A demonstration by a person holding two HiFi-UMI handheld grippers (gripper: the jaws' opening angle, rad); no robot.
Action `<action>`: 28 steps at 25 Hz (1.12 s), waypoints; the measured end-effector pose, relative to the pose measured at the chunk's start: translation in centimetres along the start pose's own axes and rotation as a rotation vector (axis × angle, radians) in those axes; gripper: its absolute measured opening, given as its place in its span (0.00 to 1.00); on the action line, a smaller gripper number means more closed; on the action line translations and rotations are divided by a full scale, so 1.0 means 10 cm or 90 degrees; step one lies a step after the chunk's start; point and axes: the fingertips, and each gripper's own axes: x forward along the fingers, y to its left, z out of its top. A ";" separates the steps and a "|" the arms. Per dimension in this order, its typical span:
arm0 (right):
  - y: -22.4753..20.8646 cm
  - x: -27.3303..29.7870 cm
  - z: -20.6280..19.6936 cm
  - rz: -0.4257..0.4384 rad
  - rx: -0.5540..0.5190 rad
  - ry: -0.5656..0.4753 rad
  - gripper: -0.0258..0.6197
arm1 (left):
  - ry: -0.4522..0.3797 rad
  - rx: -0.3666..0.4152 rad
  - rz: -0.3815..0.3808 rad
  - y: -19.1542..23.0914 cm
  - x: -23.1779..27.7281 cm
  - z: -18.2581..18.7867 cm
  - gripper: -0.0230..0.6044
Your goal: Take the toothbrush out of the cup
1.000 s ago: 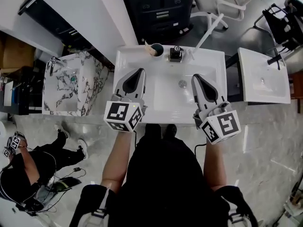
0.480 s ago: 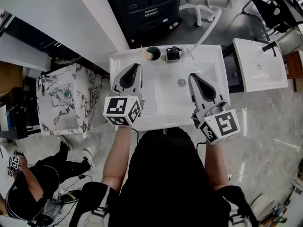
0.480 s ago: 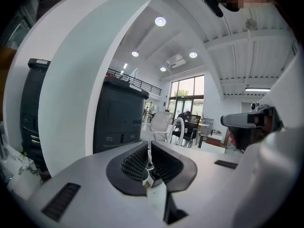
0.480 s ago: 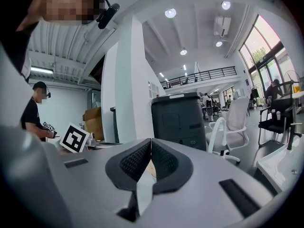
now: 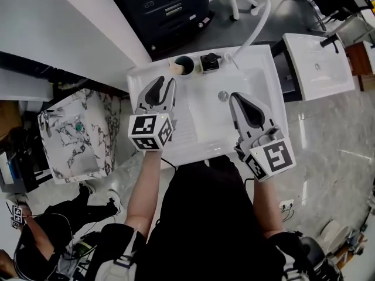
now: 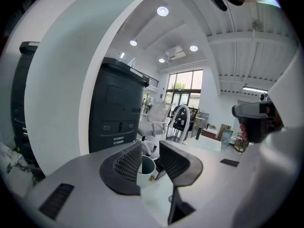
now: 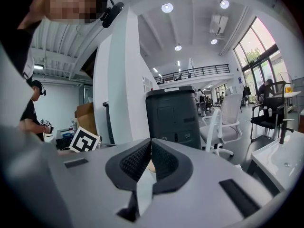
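Observation:
A dark teal cup (image 5: 184, 65) stands on the back rim of the white sink (image 5: 199, 136), left of the tap. A pale toothbrush (image 5: 174, 67) leans at the cup's left rim. My left gripper (image 5: 163, 82) hovers over the sink's left part, a short way in front of the cup. Its jaws have just been opening and nothing is between them. In the left gripper view the cup (image 6: 147, 167) shows through the gap of the left gripper (image 6: 150, 147). My right gripper (image 5: 234, 96) hangs over the sink's right side. In the right gripper view the right gripper (image 7: 151, 142) is shut and empty.
A black tap (image 5: 209, 61) stands right of the cup, and the drain (image 5: 223, 96) lies in the bowl. A marbled basin (image 5: 70, 133) sits to the left and another white basin (image 5: 319, 63) to the right. A dark cabinet (image 5: 167, 10) stands behind. A person (image 5: 35, 244) crouches at lower left.
The left gripper has moved forward and down toward the cup, and its jaws have gone from shut to open. The right gripper has edged forward slightly and stays shut.

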 end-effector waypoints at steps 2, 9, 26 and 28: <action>-0.02 0.01 -0.02 -0.008 0.001 0.005 0.09 | 0.010 -0.003 -0.003 0.04 0.08 -0.05 0.27; -0.04 0.10 -0.08 -0.017 0.010 0.021 0.09 | 0.045 -0.027 -0.009 0.13 0.35 -0.24 0.33; -0.15 0.22 -0.12 -0.031 0.021 0.046 0.09 | 0.082 -0.026 0.001 0.25 0.75 -0.37 0.23; -0.16 0.22 -0.12 -0.033 0.022 0.045 0.09 | 0.083 -0.025 0.004 0.27 0.76 -0.37 0.21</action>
